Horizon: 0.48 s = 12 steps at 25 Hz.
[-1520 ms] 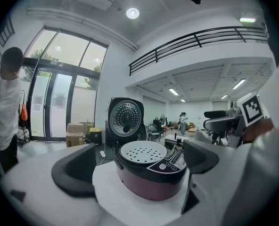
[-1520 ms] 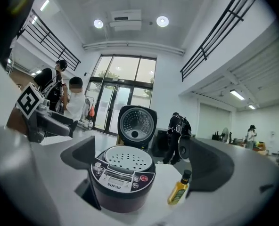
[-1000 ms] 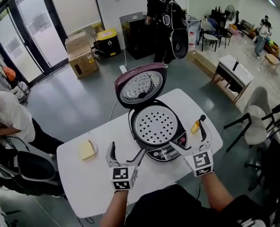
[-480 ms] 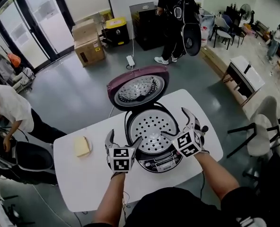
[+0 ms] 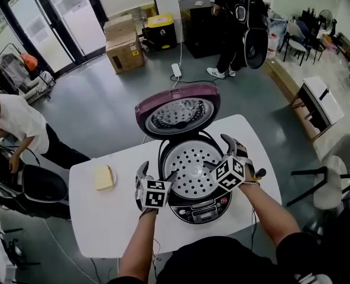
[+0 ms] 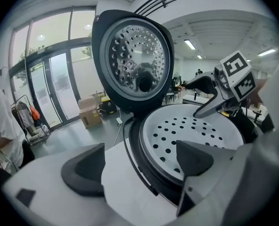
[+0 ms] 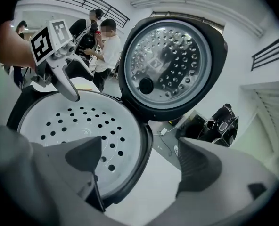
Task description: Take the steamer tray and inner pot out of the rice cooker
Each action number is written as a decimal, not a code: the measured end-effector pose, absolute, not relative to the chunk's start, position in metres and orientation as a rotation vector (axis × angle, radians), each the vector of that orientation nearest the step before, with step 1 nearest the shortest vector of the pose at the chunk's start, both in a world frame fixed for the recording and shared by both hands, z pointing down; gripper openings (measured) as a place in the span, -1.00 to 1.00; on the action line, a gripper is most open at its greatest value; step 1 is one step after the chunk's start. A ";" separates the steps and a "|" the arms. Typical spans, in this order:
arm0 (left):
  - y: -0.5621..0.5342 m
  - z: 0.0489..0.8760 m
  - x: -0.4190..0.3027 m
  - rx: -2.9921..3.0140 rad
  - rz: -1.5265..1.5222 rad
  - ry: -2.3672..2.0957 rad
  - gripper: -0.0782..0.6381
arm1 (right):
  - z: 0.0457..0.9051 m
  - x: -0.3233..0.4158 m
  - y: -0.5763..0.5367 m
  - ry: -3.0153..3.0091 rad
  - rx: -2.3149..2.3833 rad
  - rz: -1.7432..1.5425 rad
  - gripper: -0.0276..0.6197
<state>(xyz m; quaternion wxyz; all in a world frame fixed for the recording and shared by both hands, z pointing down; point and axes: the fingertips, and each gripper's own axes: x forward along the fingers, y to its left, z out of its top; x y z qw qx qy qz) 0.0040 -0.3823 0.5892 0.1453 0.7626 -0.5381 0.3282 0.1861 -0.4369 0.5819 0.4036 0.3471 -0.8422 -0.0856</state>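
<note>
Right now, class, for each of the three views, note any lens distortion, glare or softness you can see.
Head view: even light, sharp, little bending; the round white perforated steamer tray reads clearly. Left gripper view: strong fisheye, black corners, near jaws soft. Right gripper view: same fisheye curve; the shiny perforated metal plate inside the open lid catches bright reflections.

no readable text, print on rice cooker (image 5: pixel 202 213) panel too small, yellow sticker on cardboard box (image 5: pixel 123 42) illegible

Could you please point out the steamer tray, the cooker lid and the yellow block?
steamer tray (image 5: pixel 193 164), head view, perforated middle.
cooker lid (image 5: pixel 178 115), head view, inner plate.
yellow block (image 5: pixel 103 177), head view, top face.
</note>
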 end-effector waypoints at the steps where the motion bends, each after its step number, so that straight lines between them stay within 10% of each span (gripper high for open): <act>1: -0.384 0.591 0.005 2.189 0.952 -1.546 0.51 | 0.586 0.187 -0.439 -2.127 0.867 -0.194 0.61; 12: -0.390 0.603 0.011 2.188 1.093 -1.544 0.10 | 0.617 0.182 -0.443 -2.076 0.738 -0.205 -0.26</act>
